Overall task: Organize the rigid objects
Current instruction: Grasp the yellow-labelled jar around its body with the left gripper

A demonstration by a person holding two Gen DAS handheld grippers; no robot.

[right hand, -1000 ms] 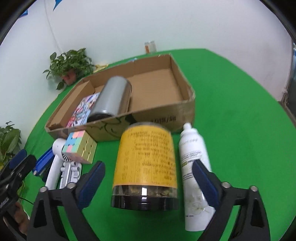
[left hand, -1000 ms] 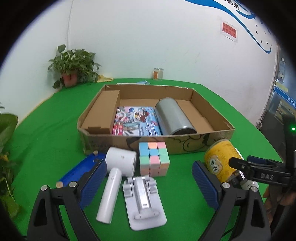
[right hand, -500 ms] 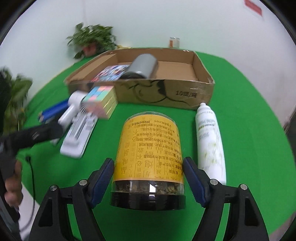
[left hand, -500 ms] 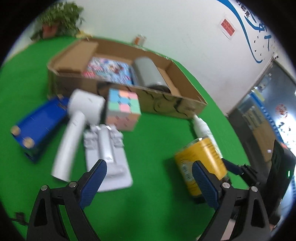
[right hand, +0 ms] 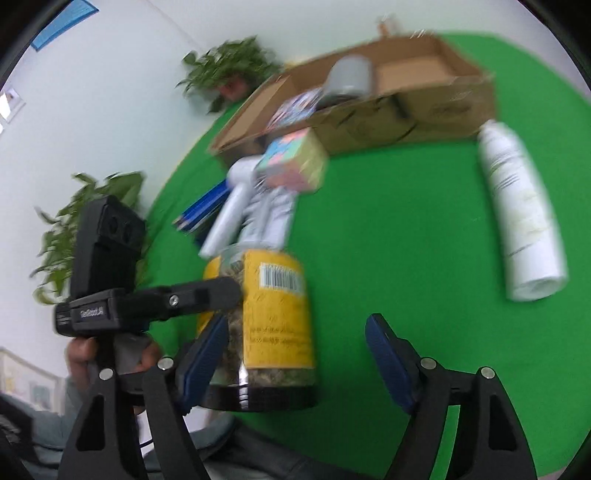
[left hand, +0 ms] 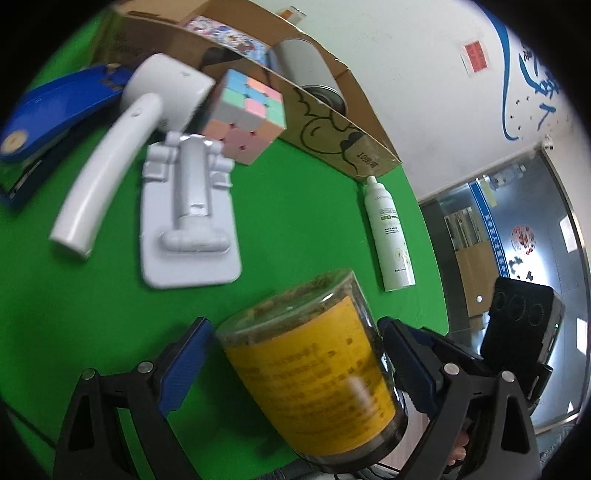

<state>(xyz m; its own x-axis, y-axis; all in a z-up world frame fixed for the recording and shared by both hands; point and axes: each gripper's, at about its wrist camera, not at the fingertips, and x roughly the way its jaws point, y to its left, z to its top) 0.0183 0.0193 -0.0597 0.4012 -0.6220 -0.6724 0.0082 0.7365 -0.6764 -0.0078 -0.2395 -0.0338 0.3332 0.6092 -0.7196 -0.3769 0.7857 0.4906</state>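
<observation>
A clear jar with a yellow label (left hand: pixel 317 376) stands between the fingers of my left gripper (left hand: pixel 295 369), which closes around it. In the right wrist view the same jar (right hand: pixel 269 325) sits off the left finger of my right gripper (right hand: pixel 295 362), which is open and empty. A pastel puzzle cube (left hand: pixel 247 114), a white hair dryer (left hand: pixel 129 136), a grey phone stand (left hand: pixel 188 214), a blue stapler (left hand: pixel 48 118) and a white spray bottle (left hand: pixel 391 236) lie on the green table. A cardboard box (left hand: pixel 332 129) holds a grey cylinder (left hand: pixel 310 66) and a colourful book (left hand: pixel 225 33).
The table edge runs close behind the jar in both views. Potted plants (right hand: pixel 229 74) stand at the far left of the table. The other handset and a hand show at the left in the right wrist view (right hand: pixel 107 295).
My left gripper swung right and came around the jar. My right gripper let go of the jar and opened, and the jar now sits left of its gap.
</observation>
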